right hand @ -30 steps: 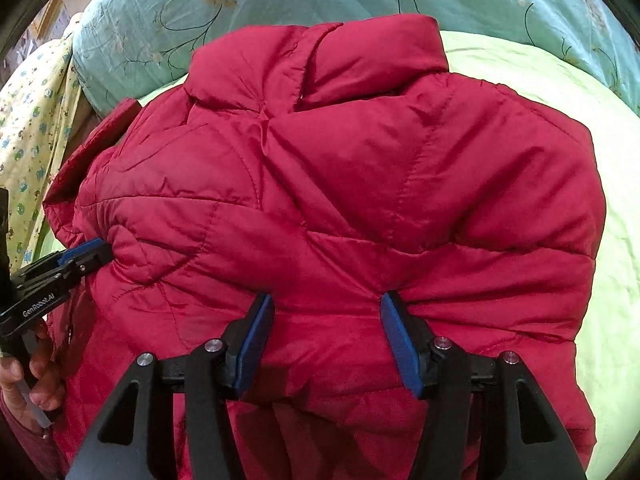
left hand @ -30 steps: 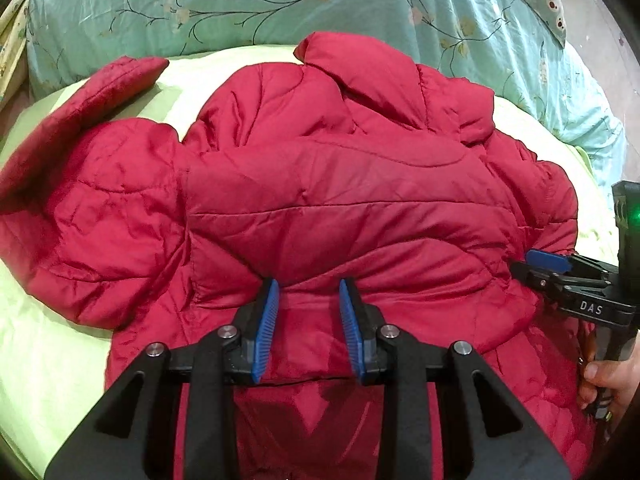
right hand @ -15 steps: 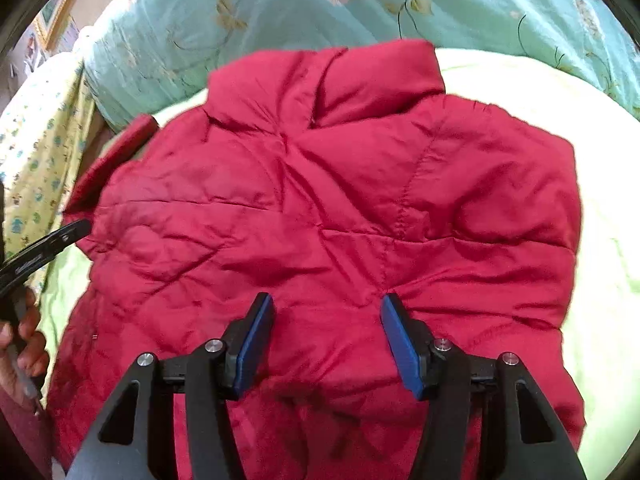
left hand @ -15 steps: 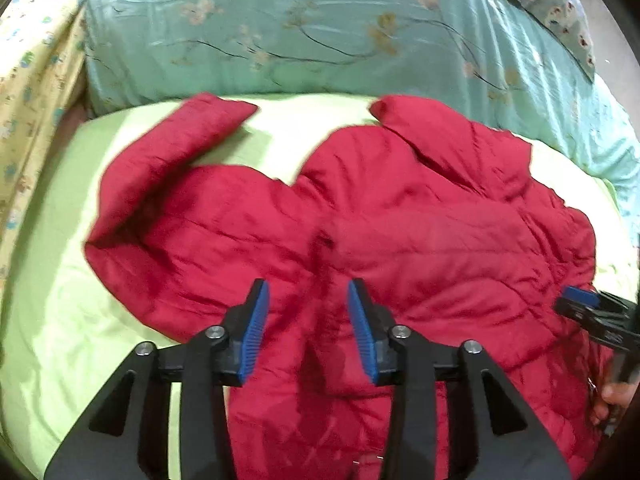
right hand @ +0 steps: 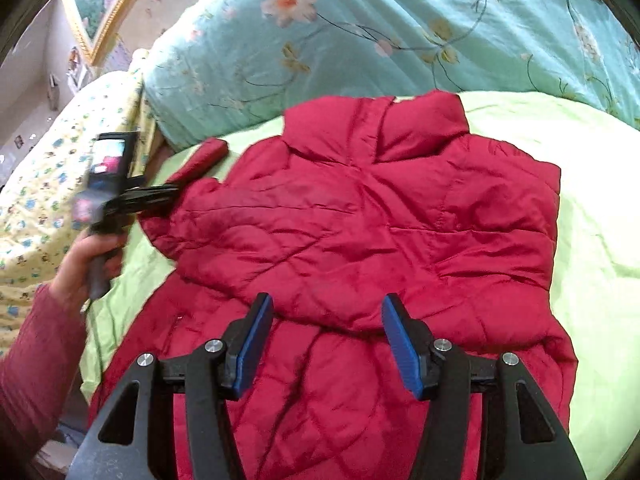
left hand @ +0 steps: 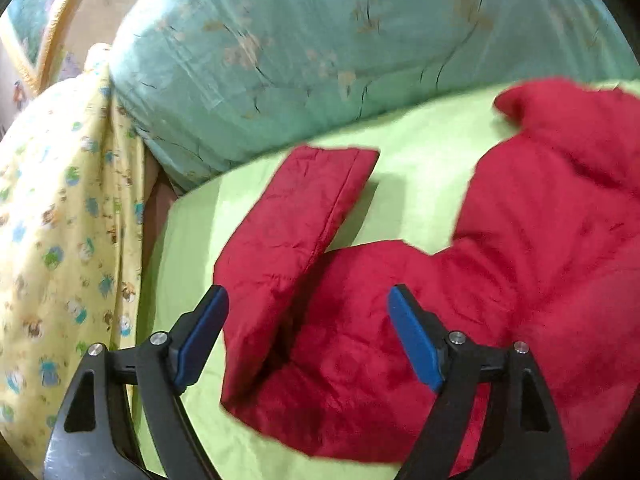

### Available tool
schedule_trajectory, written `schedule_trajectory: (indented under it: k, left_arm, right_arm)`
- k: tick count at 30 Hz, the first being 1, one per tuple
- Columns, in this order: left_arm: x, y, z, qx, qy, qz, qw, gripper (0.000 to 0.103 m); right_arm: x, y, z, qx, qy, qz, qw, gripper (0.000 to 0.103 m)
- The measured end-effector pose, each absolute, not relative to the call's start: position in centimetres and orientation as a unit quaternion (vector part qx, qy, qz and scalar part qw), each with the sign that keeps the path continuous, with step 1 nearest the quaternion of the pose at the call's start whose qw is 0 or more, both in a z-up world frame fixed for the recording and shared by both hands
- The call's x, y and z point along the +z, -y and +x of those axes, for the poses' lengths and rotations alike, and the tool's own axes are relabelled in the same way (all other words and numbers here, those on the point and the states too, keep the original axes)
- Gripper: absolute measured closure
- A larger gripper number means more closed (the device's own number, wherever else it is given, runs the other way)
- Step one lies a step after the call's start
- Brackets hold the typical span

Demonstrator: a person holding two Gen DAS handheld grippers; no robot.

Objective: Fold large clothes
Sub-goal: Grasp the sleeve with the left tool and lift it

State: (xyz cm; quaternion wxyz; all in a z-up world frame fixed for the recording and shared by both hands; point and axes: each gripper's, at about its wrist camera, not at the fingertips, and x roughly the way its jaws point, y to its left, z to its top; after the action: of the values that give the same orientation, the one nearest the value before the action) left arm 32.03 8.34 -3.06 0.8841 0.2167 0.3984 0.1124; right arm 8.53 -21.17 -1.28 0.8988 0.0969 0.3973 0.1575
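A red quilted jacket (right hand: 380, 220) lies on the bed with its lower part folded up over the body and its collar toward the quilt. One sleeve (left hand: 304, 208) stretches out to the left over the sheet. My left gripper (left hand: 306, 294) hovers above the base of that sleeve. Its jaws are opening, and the cloth lies below them with the pads off it. In the right wrist view the left gripper (right hand: 160, 196) points at the sleeve, held by a hand (right hand: 80, 256). My right gripper (right hand: 326, 304) is open above the folded edge, gripping nothing.
A light green sheet (left hand: 420, 168) covers the bed. A teal floral quilt (left hand: 320, 60) is piled behind the jacket, and a yellow patterned blanket (left hand: 60, 220) lies at the left. A framed picture (right hand: 108, 4) hangs on the wall beyond.
My left gripper has swung left from the jacket's body to the sleeve, and its jaws have widened. My right gripper has drawn back and up from the jacket, jaws unchanged.
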Motion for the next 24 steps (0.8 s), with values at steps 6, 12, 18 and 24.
schedule_trajectory:
  k: [6,12,18,24]
  left_arm:
    - [-5.4,-10.9,36.6,0.138,-0.438,0.201,0.865,0.021]
    - [-4.7,-14.8,37.6,0.114,-0.452,0.099,0.879,0.091]
    - [-0.5,-16.4,32.7,0.044,-0.405,-0.029,0.913,0.094]
    - [3.2,-12.9,26.2,-0.056,-0.355,-0.101,0.928,0.094]
  right_arm:
    - [-0.1,21.1,6.7,0.164,-0.387,0.1,0.902,0.045]
    - [-0.2,21.5,6.1,0.161,-0.388,0.107,0.901,0.045]
    - [-0.8,21.8,6.3,0.159,-0.39,0.122,0.899,0.045]
    - [-1.3,21.9,6.9,0.154,-0.394,0.125,0.897,0.045]
